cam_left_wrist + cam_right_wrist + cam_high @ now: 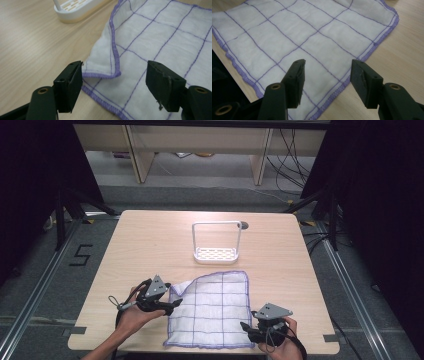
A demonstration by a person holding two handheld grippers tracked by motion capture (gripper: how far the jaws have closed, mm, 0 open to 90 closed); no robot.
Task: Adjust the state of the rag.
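On the light wooden table (145, 250) we see a white rack (217, 243) with a tall loop handle and a slotted base, standing right of centre toward the far side. Just behind its right corner we make out a small dark round spot (244, 225) in the tabletop. Beyond the far edge, pale furniture legs (139, 155) stand on grey floor, with black cables (292, 160) trailing at far right.

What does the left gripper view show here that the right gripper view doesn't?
Left gripper view alone: the white rack at the top edge and a folded-over cloth corner between the open jaws of the left gripper. Right gripper view alone: a flat cloth corner by the open right gripper. Both: the white cloth with purple grid on the wooden table.
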